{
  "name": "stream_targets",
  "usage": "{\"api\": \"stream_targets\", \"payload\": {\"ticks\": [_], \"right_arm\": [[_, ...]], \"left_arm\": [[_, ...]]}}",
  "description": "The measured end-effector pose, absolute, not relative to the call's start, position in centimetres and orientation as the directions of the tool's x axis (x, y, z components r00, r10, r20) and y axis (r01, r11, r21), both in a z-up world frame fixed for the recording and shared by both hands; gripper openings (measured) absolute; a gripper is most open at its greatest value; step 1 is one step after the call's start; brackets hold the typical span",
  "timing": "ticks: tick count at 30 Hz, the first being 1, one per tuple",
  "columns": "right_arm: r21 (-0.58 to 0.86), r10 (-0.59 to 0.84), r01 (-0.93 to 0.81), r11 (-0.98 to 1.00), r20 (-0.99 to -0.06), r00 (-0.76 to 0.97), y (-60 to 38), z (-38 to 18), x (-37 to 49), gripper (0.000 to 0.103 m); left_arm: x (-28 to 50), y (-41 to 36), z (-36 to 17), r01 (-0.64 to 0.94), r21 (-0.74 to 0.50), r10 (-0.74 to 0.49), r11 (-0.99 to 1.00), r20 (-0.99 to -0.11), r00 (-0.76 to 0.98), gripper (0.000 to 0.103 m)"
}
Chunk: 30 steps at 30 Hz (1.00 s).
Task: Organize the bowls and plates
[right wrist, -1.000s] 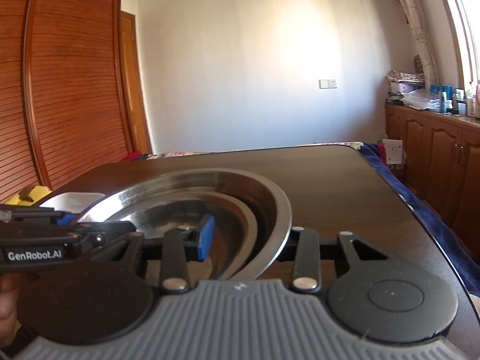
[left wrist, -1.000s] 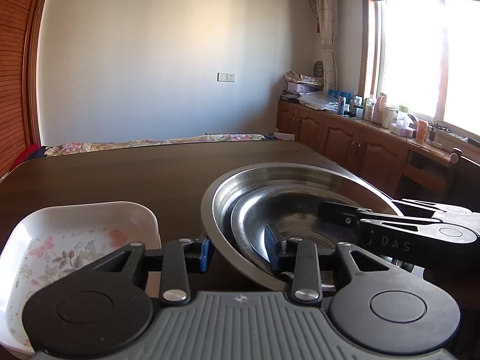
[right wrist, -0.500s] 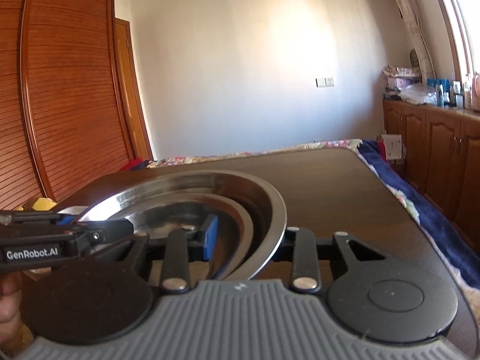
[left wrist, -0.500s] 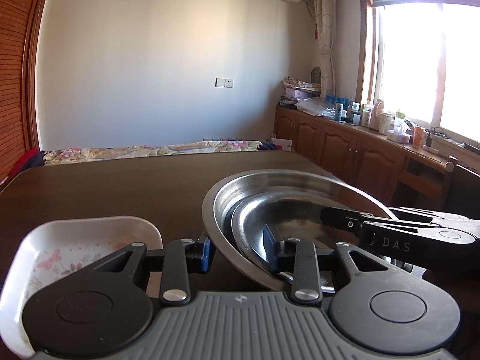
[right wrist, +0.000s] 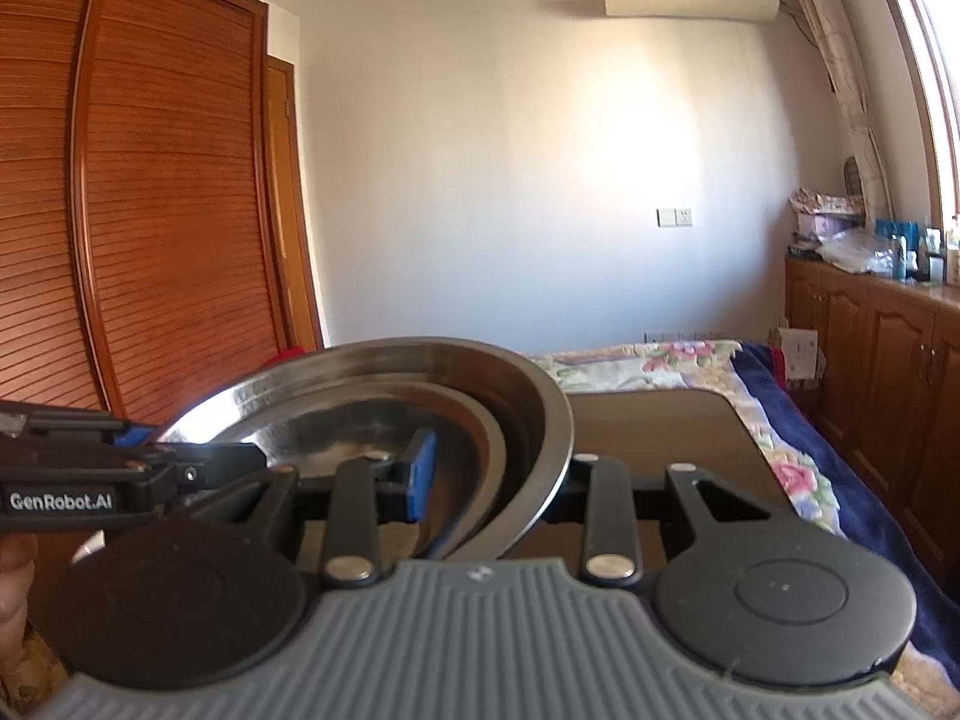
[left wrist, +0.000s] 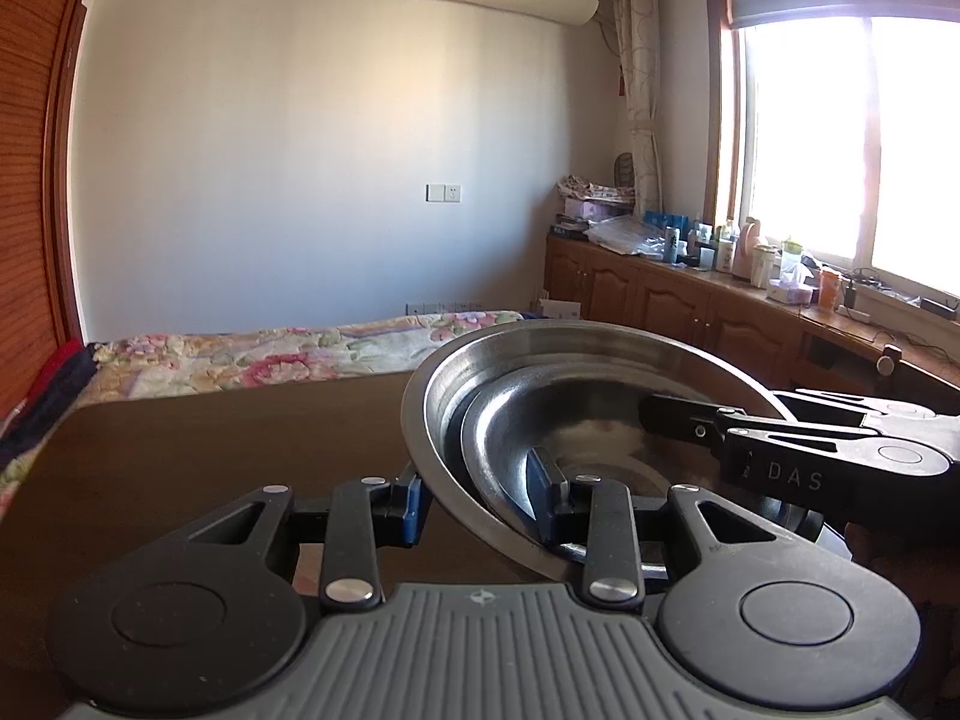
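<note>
Gripping opposite rim sides, left tongs (left wrist: 480, 498) and right tongs (right wrist: 498, 474) each pinch large steel bowl (left wrist: 600, 348), smaller bowl (left wrist: 510, 438) nested inside, raised above worktop (left wrist: 210, 438).

Your left claw (left wrist: 480, 504) grips a bowl (left wrist: 594, 378) rim, one finger inside, one outside. Your right claw (right wrist: 498, 474) clamps the opposite rim likewise, both level, facing each other.
</note>
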State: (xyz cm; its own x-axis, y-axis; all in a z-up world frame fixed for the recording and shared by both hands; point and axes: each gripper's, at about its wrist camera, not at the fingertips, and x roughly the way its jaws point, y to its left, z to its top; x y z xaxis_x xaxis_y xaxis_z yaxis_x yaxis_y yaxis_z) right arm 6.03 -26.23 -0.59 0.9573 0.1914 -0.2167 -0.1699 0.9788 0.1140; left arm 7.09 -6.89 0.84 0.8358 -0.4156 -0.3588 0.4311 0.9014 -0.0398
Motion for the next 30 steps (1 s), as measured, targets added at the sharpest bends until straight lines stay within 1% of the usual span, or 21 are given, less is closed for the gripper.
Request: {"api": "stream_targets", "payload": {"ticks": [5, 10, 21, 30], "right_arm": [[0.117, 0.218, -0.197, 0.973, -0.199, 0.955, -25.5, 0.1, 5.9, 0.035], [0.113, 0.251, -0.232, 0.966, -0.198, 0.948, -24.1, 0.0, 6.2, 0.035], [0.11, 0.331, -0.313, 0.943, -0.24, 0.912, -19.8, -1.2, 7.6, 0.035], [0.129, 0.381, -0.359, 0.924, -0.247, 0.891, -17.8, -2.6, 7.7, 0.035]], "left_arm": [[6.6, -5.6, 2.1, 0.41, -0.029, -0.394, 0.911, -0.347, 0.851, 0.036], [6.3, -3.8, 2.3, 0.386, -0.03, -0.371, 0.922, -0.351, 0.86, 0.036], [6.8, 0.7, 0.6, 0.301, -0.037, -0.291, 0.953, -0.39, 0.873, 0.036], [7.5, 2.9, -1.0, 0.273, -0.06, -0.273, 0.96, -0.416, 0.867, 0.036]]}}
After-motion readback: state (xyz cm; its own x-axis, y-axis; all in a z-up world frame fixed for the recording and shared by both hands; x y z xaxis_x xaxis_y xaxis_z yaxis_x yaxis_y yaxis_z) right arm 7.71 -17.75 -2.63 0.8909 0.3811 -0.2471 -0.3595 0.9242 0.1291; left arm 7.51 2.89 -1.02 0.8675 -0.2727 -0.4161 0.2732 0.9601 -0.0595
